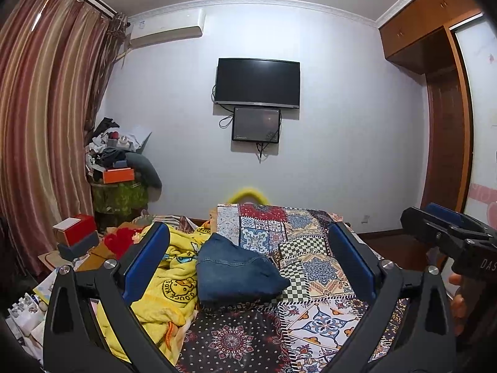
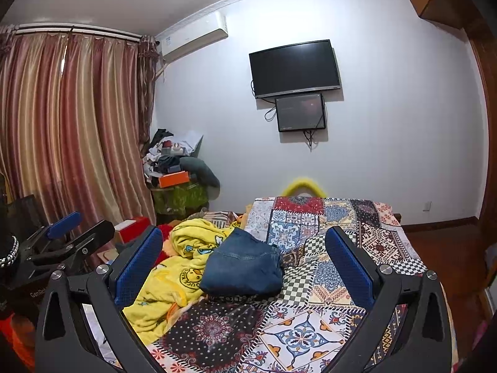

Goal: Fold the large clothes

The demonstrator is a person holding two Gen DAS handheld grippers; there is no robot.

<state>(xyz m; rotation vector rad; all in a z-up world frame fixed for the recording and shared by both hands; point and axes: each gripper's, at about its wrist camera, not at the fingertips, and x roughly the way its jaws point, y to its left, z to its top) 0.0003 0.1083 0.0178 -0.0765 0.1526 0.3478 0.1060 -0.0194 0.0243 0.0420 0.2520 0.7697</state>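
A folded pair of blue jeans (image 1: 236,272) lies on the patchwork bedspread (image 1: 310,267); it also shows in the right wrist view (image 2: 243,267). My left gripper (image 1: 248,261) is open and empty, held above the bed with the jeans between its blue pads (image 1: 146,258) in the picture, farther off. My right gripper (image 2: 245,261) is open and empty too, raised the same way. The right gripper shows at the right edge of the left wrist view (image 1: 450,233). The left gripper shows at the left of the right wrist view (image 2: 71,239).
A crumpled yellow duck blanket (image 1: 167,283) lies left of the jeans, also seen in the right wrist view (image 2: 174,267). Boxes (image 1: 77,233) and a cluttered stand (image 1: 119,168) sit by the curtains (image 1: 40,124). A TV (image 1: 257,82) hangs on the far wall. A wardrobe (image 1: 447,93) stands right.
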